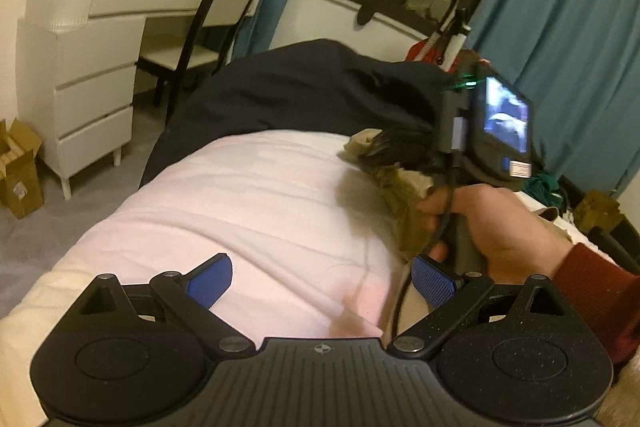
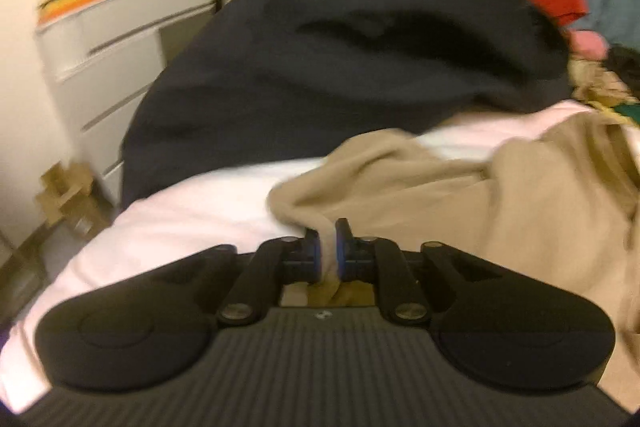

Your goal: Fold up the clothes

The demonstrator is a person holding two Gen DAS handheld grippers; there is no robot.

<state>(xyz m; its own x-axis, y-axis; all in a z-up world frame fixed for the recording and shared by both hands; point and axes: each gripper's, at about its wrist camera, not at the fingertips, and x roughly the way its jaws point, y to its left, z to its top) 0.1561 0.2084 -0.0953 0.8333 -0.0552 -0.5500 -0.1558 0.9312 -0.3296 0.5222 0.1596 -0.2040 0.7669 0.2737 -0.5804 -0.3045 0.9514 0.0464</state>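
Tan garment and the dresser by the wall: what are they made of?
Tan garment: soft matte knit or fleece, probably; it drapes in thick rounded folds where the right gripper pinches it. Dresser: looks like white painted or laminated board, smooth flat drawer fronts.

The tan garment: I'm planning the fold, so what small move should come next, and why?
Probably bring the left gripper over to the tan garment and pinch a second edge. The right gripper is already shut on one bunched edge, while the left jaws stand open above bare white bedding.
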